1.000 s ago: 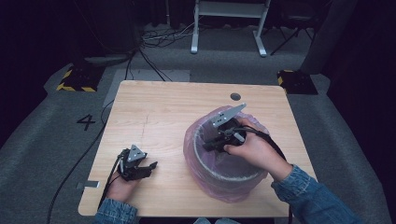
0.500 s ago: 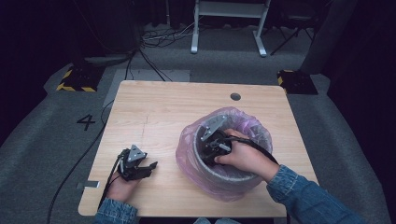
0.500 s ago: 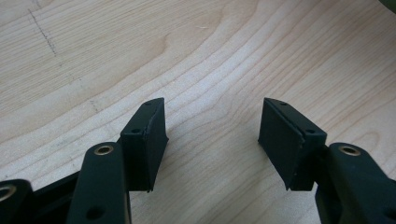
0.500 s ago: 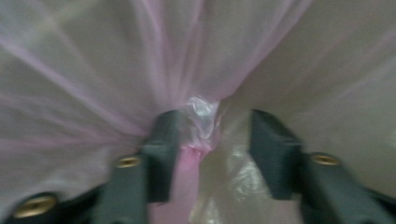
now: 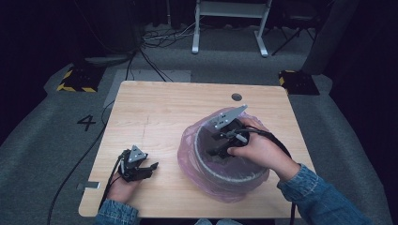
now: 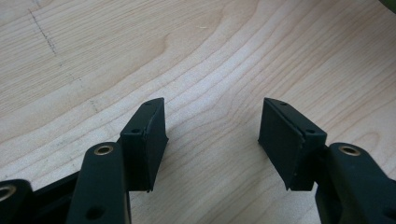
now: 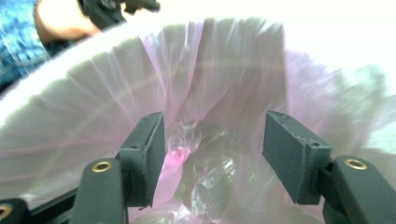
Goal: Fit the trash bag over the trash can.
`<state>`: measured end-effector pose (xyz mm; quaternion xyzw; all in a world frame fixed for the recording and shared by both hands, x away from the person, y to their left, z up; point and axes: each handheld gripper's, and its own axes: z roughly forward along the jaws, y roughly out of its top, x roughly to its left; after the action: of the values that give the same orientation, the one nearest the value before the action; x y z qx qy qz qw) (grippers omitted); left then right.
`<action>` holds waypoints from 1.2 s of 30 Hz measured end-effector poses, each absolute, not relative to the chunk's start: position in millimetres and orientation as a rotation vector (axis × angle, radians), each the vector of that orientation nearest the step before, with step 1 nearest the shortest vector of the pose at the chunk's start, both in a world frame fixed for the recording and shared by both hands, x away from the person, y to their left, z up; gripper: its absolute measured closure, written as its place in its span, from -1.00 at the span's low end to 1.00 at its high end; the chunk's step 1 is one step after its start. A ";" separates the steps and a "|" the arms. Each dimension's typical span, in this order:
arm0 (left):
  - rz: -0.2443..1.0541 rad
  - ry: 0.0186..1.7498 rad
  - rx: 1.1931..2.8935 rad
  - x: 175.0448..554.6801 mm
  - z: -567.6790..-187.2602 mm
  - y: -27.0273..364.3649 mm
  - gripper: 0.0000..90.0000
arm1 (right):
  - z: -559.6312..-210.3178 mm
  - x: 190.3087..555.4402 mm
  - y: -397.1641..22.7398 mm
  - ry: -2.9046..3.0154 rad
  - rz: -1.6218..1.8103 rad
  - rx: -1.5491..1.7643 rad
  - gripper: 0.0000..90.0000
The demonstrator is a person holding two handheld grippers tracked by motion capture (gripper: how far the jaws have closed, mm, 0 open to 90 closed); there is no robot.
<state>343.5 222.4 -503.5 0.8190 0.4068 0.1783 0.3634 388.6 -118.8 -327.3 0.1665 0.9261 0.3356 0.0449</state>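
Note:
A round grey bin (image 5: 206,169) lined with a pink plastic bag (image 5: 187,146) stands on the near right of the wooden table (image 5: 164,108). My right gripper (image 5: 215,146) reaches down inside it, held by a hand. Its jaws have just been opening and now stand open. In the right gripper view the gripper (image 7: 215,116) faces the bag's wall (image 7: 224,60). Crumpled plastic (image 7: 205,172) lies low between the jaws, unpressed. My left gripper (image 5: 150,169) rests on the table at the near left, open and holding nothing. In its own view the left gripper (image 6: 212,105) has bare wood between the jaws.
A dark round grommet (image 5: 236,97) sits near the table's far edge. Cables trail off the near left corner. On the floor are a painted "4" (image 5: 87,123), two yellow-and-black blocks (image 5: 75,79) and a white stand (image 5: 230,28) at the back.
The right hand has shifted inside the bin and sits lower, nearer the front. The bag's rim has spread wider around the bin. The left gripper has stayed put.

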 end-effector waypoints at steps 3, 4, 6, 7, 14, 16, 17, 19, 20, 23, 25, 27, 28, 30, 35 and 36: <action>0.458 1.047 2.108 343.5 -503.5 222.4 -0.09 | -312.9 386.9 -124.7 2.774 1.100 0.537 -0.14; 0.458 1.047 2.108 343.5 -503.4 222.5 -0.09 | -307.8 386.3 -127.5 2.753 1.126 0.545 -0.14; 0.457 1.047 2.108 343.6 -503.4 222.5 -0.09 | -298.0 385.1 -134.3 2.705 1.174 0.567 -0.15; 0.456 1.047 2.108 343.6 -503.5 222.4 -0.09 | -293.7 384.7 -138.2 2.682 1.192 0.582 -0.15; 0.460 1.051 2.107 343.1 -503.5 222.2 -0.09 | -278.1 387.8 -172.5 2.552 1.226 0.687 -0.17; 0.461 1.050 2.108 343.2 -503.4 222.3 -0.09 | -275.3 387.0 -182.6 2.521 1.232 0.715 -0.17; 0.460 1.050 2.108 343.2 -503.4 222.3 -0.09 | -274.0 386.5 -187.7 2.511 1.235 0.724 -0.17; 0.459 1.050 2.108 343.3 -503.4 222.3 -0.09 | -271.6 385.8 -197.9 2.488 1.237 0.745 -0.17; 0.459 1.051 2.108 343.5 -503.4 222.2 -0.09 | -270.6 385.6 -203.2 2.477 1.234 0.754 -0.17; 0.456 1.053 2.108 343.9 -503.5 222.1 -0.11 | -268.4 384.8 -220.8 2.439 1.218 0.794 -0.18; 0.449 1.039 2.114 343.8 -503.8 221.1 -0.18 | -267.8 384.0 -230.8 2.415 1.212 0.814 -0.19; 0.442 1.029 2.120 343.8 -503.8 220.9 -0.23 | -268.4 383.3 -242.2 2.388 1.203 0.842 -0.18; 0.443 1.022 2.126 343.7 -503.8 221.0 -0.26 | -269.0 383.2 -247.9 2.377 1.205 0.856 -0.18; 0.441 1.025 2.126 343.3 -503.7 221.2 -0.26 | -270.4 383.1 -259.4 2.360 1.204 0.885 -0.18; 0.447 1.051 2.121 341.2 -504.0 224.2 -0.36 | -275.9 380.5 -287.6 2.311 1.194 0.952 -0.19; 0.440 1.053 2.121 340.2 -504.0 225.7 -0.39 | -277.2 379.9 -291.4 2.306 1.191 0.958 -0.19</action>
<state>340.2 225.7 -504.0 0.8221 0.4082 0.1705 0.3585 379.9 -291.4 -277.2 0.3403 0.8189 0.4230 0.1863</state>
